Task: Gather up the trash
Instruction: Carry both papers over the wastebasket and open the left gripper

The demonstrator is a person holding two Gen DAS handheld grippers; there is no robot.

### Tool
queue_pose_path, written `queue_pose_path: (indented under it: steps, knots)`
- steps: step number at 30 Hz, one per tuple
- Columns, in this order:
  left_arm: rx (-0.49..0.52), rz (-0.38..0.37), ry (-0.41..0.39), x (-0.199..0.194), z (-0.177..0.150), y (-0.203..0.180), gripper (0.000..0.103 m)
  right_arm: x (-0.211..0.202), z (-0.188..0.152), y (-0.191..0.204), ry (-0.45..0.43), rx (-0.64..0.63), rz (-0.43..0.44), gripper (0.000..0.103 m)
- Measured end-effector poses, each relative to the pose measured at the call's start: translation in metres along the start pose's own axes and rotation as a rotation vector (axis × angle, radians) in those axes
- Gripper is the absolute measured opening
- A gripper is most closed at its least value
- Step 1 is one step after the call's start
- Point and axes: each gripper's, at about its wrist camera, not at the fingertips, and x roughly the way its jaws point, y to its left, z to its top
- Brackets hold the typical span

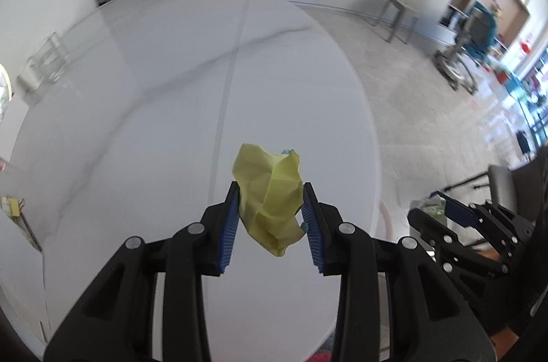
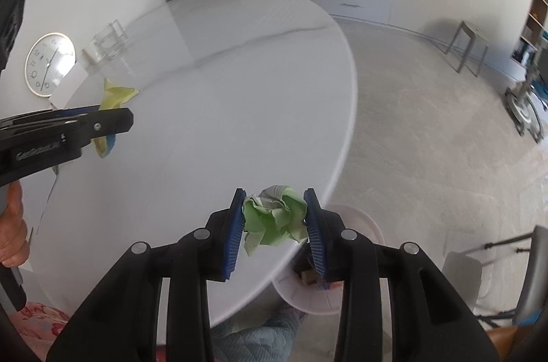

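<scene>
My left gripper (image 1: 270, 211) is clamped on a crumpled yellow paper (image 1: 269, 194), held clear above the white table (image 1: 137, 105); my right gripper (image 2: 275, 218) is clamped on a crumpled green paper (image 2: 275, 214) at the table's near edge; the white bin (image 2: 359, 225) lies below and just beyond that edge, directly under the right gripper's far finger; I judge the right hand nearer the bin, with the left needing to cross rightward over the tabletop to reach it.

I see crumpled matt yellow paper (image 1: 270, 201) and green paper (image 2: 275, 218), a glossy veined white table (image 1: 154, 108), and ribbed blue pads (image 1: 230, 225) on black plastic fingers.
</scene>
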Motion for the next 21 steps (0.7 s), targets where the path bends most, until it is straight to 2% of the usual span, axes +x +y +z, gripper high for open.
queue_pose_path:
  steps: [4,10,16,21]
  knots:
    - [0.085,-0.076,0.031,0.003,-0.009,-0.043,0.035,-0.017,-0.022,-0.033,0.006,0.064,-0.049,0.036]
    - [0.174,-0.137,0.082,0.032,-0.007,-0.083,0.035,-0.037,-0.047,-0.084,0.010,0.154,-0.121,0.036]
    - [0.228,-0.144,0.154,0.074,-0.012,-0.130,0.035,-0.042,-0.063,-0.121,0.023,0.222,-0.154,0.036]
    - [0.277,-0.127,0.230,0.129,-0.021,-0.161,0.036,-0.034,-0.069,-0.147,0.048,0.253,-0.151,0.036]
